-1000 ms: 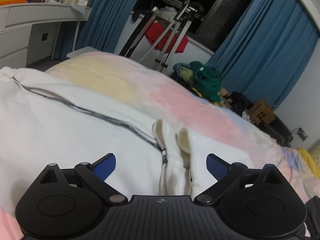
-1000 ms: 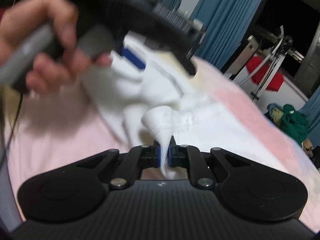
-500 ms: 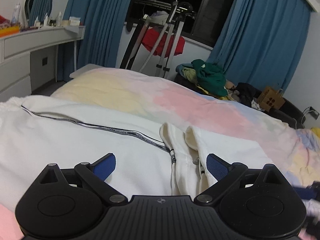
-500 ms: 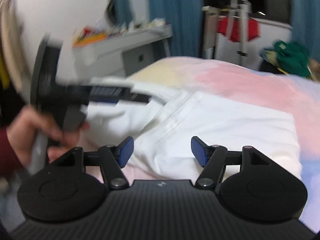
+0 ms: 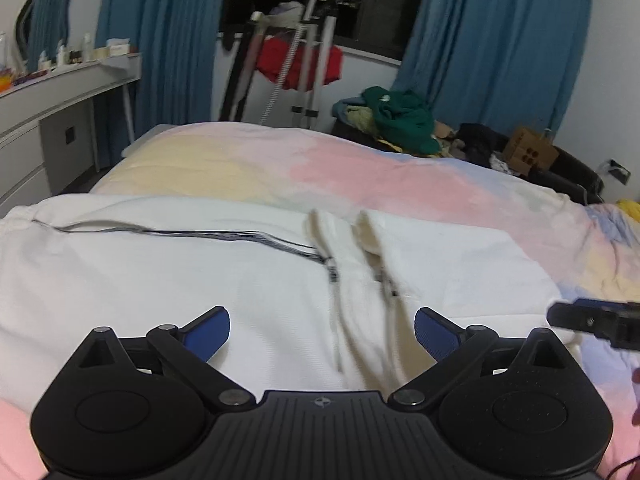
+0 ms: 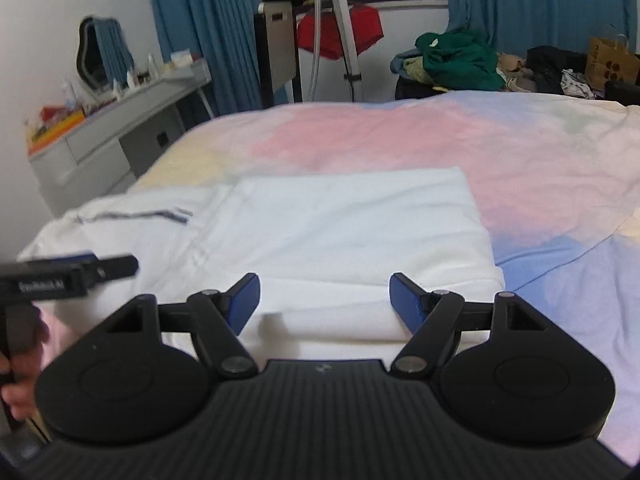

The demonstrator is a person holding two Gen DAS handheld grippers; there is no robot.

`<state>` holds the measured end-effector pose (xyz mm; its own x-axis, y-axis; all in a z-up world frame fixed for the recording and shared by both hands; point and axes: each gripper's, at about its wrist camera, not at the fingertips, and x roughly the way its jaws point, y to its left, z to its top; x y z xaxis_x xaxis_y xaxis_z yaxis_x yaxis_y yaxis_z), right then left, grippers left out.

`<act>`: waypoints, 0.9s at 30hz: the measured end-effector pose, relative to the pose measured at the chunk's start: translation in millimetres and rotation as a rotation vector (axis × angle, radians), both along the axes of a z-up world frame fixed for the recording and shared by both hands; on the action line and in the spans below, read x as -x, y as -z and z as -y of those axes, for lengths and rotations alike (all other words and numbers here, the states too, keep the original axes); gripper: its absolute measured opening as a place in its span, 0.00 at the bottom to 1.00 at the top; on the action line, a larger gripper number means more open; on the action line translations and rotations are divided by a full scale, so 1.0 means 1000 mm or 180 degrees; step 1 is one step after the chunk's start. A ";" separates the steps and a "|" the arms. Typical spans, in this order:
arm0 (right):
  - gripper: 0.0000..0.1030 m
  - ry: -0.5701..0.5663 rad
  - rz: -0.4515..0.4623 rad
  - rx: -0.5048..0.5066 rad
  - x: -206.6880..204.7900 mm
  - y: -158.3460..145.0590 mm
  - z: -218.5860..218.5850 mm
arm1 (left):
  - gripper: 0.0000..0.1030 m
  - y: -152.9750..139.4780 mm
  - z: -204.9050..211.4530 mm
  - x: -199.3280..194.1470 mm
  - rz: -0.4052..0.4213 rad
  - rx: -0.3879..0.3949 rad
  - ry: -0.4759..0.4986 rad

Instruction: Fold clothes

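Observation:
A white zip-up garment [image 5: 200,272] lies spread on the pastel bedcover [image 5: 360,168], its dark zipper tape running across it. In the right wrist view its near part [image 6: 340,220] lies folded into a flat rectangle. My left gripper [image 5: 322,316] hovers open just above the zipper area with nothing pinched. My right gripper [image 6: 324,284] hangs over the folded edge. Its jaws are opening and no cloth is between the pads. Each tool shows at the edge of the other's view: right fingers [image 5: 588,314], left fingers [image 6: 100,268], held by a hand.
A grey dresser [image 5: 60,96] with bottles stands at the left. Beyond the bed are a drying rack with a red cloth [image 5: 300,60], a heap of green clothes [image 5: 400,120], a paper bag [image 5: 528,156] and blue curtains.
My right gripper let go of the white fold it pinched, opened wide, rolled upright and drew back to the garment's edge. My left gripper rolled level and stayed open.

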<state>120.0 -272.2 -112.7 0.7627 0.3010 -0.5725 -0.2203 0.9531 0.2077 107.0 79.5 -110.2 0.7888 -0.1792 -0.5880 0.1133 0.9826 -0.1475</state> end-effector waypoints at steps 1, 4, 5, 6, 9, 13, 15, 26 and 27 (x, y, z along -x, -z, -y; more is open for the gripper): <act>0.71 0.0039 0.0029 -0.0010 0.001 -0.001 0.003 | 0.98 -0.001 0.004 0.005 0.0031 -0.0040 0.0018; 0.71 0.0172 0.0100 -0.0010 0.006 -0.005 0.012 | 0.98 -0.001 0.013 0.012 0.0059 -0.0131 0.0075; 0.71 0.0220 0.0107 -0.0006 0.006 -0.005 0.015 | 0.98 0.000 0.014 0.012 0.0046 -0.0134 0.0082; 0.71 0.0265 0.0114 -0.0007 0.005 -0.005 0.018 | 0.98 0.001 0.015 0.013 0.0032 -0.0136 0.0089; 0.71 0.0364 0.0136 -0.0020 0.002 -0.006 0.024 | 0.98 0.002 0.012 0.014 -0.0021 -0.0149 0.0091; 0.71 0.0409 0.0140 -0.0037 0.001 -0.004 0.028 | 0.98 -0.002 -0.026 0.012 -0.0117 0.0114 -0.0344; 0.71 0.0389 0.0148 -0.0026 0.002 -0.003 0.030 | 0.98 -0.002 -0.051 0.014 -0.0216 0.0370 -0.0658; 0.71 0.0441 0.0078 -0.0128 0.001 -0.003 0.039 | 0.99 0.000 -0.170 0.047 -0.0694 0.1060 -0.1990; 0.71 0.0458 0.0064 -0.0123 0.001 -0.002 0.039 | 0.99 0.003 -0.183 0.049 -0.0737 0.1199 -0.2148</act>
<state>119.1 -311.7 -110.4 0.8108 0.2092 -0.5466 -0.0864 0.9665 0.2418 58.0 262.3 -113.1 0.6633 0.0736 -0.7447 -0.5608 0.7078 -0.4296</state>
